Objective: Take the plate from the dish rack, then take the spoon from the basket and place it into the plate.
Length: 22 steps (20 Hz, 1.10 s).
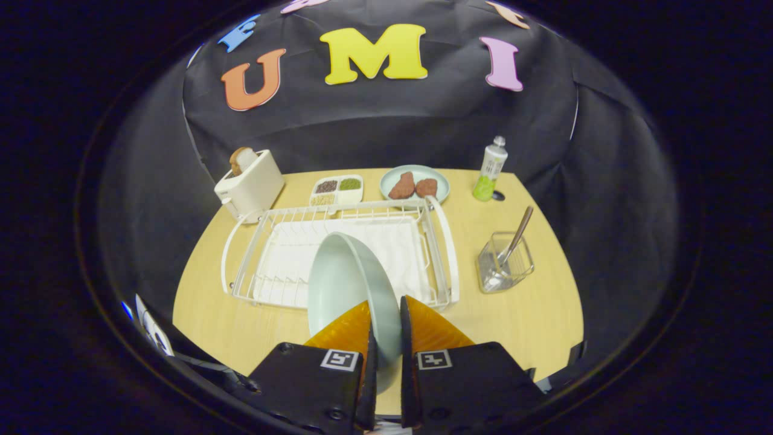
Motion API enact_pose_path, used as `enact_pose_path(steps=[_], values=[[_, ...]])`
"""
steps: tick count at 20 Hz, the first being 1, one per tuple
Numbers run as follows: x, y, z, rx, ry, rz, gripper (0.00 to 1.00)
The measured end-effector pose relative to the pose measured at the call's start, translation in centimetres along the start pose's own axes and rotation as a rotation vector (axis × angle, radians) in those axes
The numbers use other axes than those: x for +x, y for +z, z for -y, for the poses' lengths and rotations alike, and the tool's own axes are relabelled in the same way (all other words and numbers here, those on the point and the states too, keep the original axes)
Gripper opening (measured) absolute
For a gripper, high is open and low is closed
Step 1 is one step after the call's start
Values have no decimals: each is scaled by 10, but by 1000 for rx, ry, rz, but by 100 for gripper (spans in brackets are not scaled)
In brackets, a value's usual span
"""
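A pale green plate [344,284] stands on edge between my fingers, its rim clamped by my gripper [386,329], which is shut on it. The plate is lifted over the near edge of the white wire dish rack [444,241], tilted slightly. To the right of the rack a clear basket [504,269] stands on the wooden table, and a metal spoon [519,235] leans in it with its handle pointing up and to the right.
Beyond the rack lie a white toaster [250,184] with bread, a divided tray of grains [337,189], a green plate [441,181] holding two brown pieces, and a green bottle [490,169]. Bare tabletop [531,314] lies between the basket and my fingers.
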<state>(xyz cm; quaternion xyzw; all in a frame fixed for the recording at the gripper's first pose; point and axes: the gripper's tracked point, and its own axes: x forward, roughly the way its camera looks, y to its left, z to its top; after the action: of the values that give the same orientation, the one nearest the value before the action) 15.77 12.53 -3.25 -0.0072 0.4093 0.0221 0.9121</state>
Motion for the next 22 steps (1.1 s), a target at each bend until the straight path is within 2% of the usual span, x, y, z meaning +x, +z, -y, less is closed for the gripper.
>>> enact_pose_path(steps=[4, 8, 9, 17, 22], values=[[11, -56, 11, 41, 112, -23, 22], [39, -90, 35, 63, 103, -70, 21], [46, -97, 34, 81, 135, -80, 22], [71, -125, 61, 164, 239, -132, 27], [77, -128, 70, 176, 225, -133, 31]])
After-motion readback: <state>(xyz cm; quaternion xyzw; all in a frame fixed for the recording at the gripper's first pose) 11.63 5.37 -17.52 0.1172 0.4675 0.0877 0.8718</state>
